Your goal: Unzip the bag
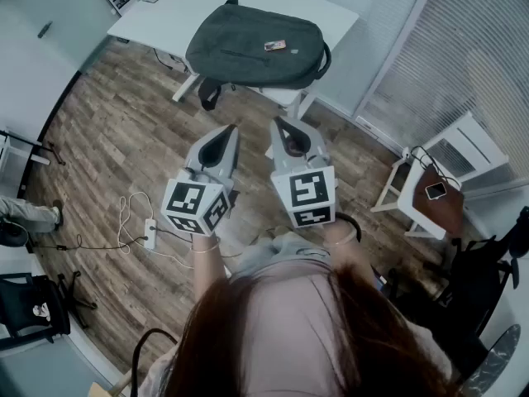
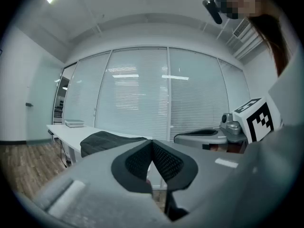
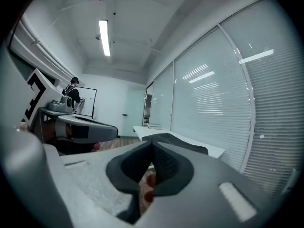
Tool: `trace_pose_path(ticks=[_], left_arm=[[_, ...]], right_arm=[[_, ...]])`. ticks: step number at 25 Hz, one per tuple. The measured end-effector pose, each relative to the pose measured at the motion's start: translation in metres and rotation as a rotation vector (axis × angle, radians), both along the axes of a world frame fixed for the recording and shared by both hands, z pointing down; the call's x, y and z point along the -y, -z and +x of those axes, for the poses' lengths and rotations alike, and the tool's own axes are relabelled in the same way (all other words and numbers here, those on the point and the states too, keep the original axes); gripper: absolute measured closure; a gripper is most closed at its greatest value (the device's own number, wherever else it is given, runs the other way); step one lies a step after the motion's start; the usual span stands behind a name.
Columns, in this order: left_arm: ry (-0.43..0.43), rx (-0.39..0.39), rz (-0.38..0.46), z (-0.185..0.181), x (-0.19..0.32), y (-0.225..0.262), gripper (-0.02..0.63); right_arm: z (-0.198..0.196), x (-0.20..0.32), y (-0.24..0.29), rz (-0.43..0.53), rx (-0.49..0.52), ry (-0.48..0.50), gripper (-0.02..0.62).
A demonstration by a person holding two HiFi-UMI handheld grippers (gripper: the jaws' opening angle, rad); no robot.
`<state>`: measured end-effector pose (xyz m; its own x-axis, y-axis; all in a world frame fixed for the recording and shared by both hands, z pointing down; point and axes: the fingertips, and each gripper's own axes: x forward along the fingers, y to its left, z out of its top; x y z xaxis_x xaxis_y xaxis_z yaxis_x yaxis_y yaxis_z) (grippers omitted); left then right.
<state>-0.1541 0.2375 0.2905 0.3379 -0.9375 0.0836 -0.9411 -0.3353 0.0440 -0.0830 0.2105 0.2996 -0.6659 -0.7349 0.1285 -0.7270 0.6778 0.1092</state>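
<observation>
1. Person's shoulders (image 1: 289,337) fill the near edge of the head view. Just beyond them both grippers are held about level, well apart from the bag.
2. Left gripper (image 1: 225,135) and right gripper (image 1: 283,129) each have their jaws together with nothing between them. A gripper arriving closed like this would likely knock the zipper pull aside rather than pinch it.
3. Far off, the dark grey fabric backpack (image 1: 240,52) lies flat at the right end of the white table (image 1: 157,15), with a strap hanging over the near edge. It lies loose, so tugging the zipper one-handed could drag it towards that edge unless the other gripper pins it.
4. No zipper pull can be made out from here. Such a small target risks a pinch of fabric instead.
5. On the wooden floor (image 1: 107,139), near left, a white power strip (image 1: 149,231) and its cables could catch a foot.
</observation>
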Motion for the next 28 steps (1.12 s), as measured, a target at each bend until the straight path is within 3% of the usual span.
trace_pose_path(ticks=[11, 28], left_arm=[[0.014, -0.009, -0.003, -0.003, 0.023, -0.011, 0.598], [-0.072, -0.001, -0.031, -0.039, 0.098, -0.034, 0.598]], right_arm=[[-0.005, 0.024, -0.011, -0.012, 0.026, 0.006, 0.592], [-0.050, 0.085, -0.058, -0.075, -0.061, -0.039, 0.578]])
